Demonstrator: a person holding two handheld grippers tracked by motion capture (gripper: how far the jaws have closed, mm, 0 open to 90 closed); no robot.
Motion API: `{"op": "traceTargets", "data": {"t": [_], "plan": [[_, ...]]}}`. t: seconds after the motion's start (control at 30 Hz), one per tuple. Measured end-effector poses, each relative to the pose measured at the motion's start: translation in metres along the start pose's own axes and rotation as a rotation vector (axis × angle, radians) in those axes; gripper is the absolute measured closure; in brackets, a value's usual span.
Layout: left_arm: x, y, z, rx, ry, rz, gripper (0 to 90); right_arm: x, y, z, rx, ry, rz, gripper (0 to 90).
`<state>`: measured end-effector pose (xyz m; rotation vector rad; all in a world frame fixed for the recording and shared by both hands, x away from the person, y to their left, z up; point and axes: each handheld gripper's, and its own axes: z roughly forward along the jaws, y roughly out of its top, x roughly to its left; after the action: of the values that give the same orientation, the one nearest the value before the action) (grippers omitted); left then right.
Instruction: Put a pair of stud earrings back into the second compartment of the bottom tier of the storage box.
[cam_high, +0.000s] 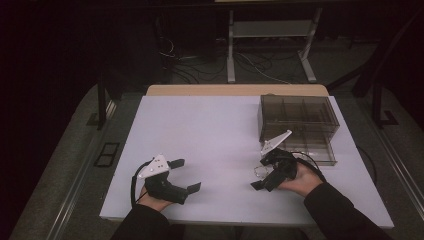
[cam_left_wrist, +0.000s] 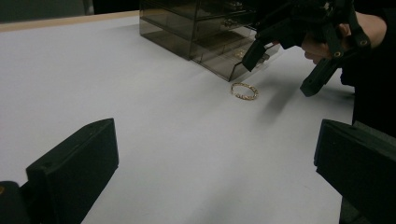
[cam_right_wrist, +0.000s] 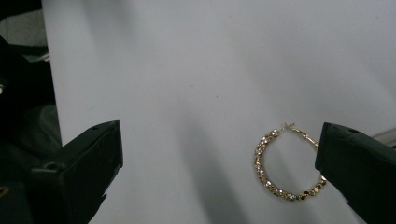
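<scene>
White table (cam_high: 210, 135), with a smoky clear drawer box (cam_high: 298, 125) at its far right. Your left tool (cam_high: 186, 176) rests near the front edge, jaws wide apart, holding nothing. Your right tool (cam_right_wrist: 219, 172) hovers jaws apart above the gold hoop earring (cam_right_wrist: 285, 163), which lies flat on the table just before the box.

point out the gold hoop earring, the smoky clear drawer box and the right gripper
gold jewelled hoop earring (cam_right_wrist: 261, 172), right gripper view, on its studded left arc
smoky clear plastic drawer box (cam_high: 295, 107), high view, on its top
right gripper (cam_high: 262, 176), high view, between its fingertips
</scene>
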<state>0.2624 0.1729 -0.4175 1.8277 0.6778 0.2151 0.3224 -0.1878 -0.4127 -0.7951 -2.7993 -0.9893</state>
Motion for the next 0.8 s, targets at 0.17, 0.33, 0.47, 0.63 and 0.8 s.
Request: {"op": "traceTargets", "data": {"t": [0.17,0.33,0.47,0.63,0.8], "plan": [[0.000,0.000,0.000,-0.001,-0.001,0.000,0.0,0.000,0.000,0.007,0.034,-0.015,-0.009,3.4],[0.000,0.000,0.000,-0.002,-0.002,-0.001,0.0,-0.004,-0.003,0.011,0.039,-0.038,-0.011,23.0],[0.000,0.000,0.000,-0.001,-0.002,-0.002,0.0,-0.005,-0.006,0.015,0.047,-0.051,0.000,30.0],[0.000,0.000,0.000,0.000,-0.002,0.001,0.0,-0.004,-0.007,0.016,0.047,-0.076,-0.008,42.4],[0.000,0.000,0.000,0.000,-0.002,0.001,0.0,-0.003,-0.007,0.017,0.044,-0.110,-0.009,54.1]]}}
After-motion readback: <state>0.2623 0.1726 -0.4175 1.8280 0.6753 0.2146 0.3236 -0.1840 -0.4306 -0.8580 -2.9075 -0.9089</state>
